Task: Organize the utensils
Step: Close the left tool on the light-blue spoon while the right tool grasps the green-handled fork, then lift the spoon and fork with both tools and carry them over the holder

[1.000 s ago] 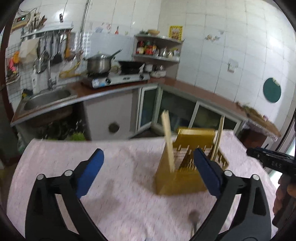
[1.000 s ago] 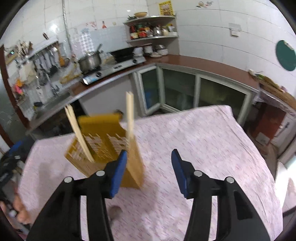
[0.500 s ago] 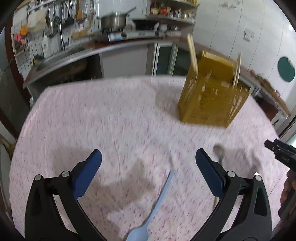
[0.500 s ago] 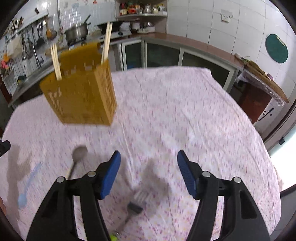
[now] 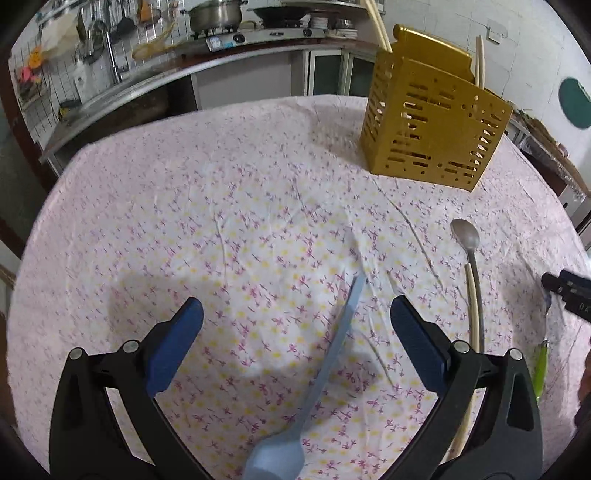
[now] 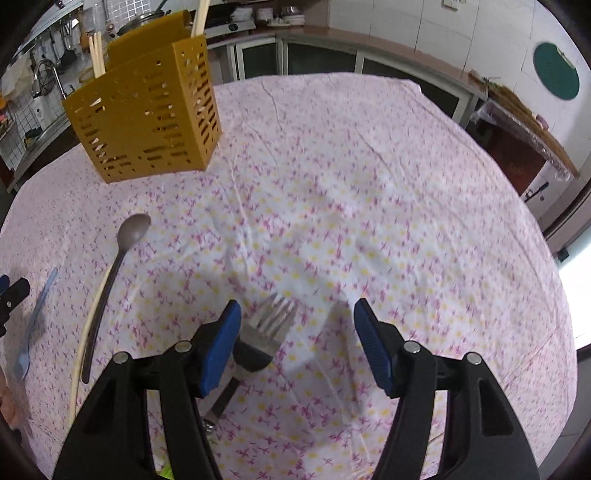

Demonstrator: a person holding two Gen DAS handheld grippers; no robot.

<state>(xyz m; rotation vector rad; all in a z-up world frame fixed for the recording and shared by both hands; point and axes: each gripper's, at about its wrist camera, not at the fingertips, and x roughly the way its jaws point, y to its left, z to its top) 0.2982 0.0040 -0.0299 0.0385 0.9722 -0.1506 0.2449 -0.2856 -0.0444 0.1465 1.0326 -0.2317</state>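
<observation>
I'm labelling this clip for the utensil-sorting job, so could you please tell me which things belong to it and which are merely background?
Part of the job:
- yellow holder with chopsticks
- blue spoon
- metal spoon
- loose chopstick
- fork
- left gripper, right gripper, both open

Just background:
- pot
- tap
- green board

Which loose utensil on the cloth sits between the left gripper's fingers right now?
The light blue plastic spoon. It lies between the open left gripper fingers, untouched; the metal spoon and the chopstick lie off to the right.
</observation>
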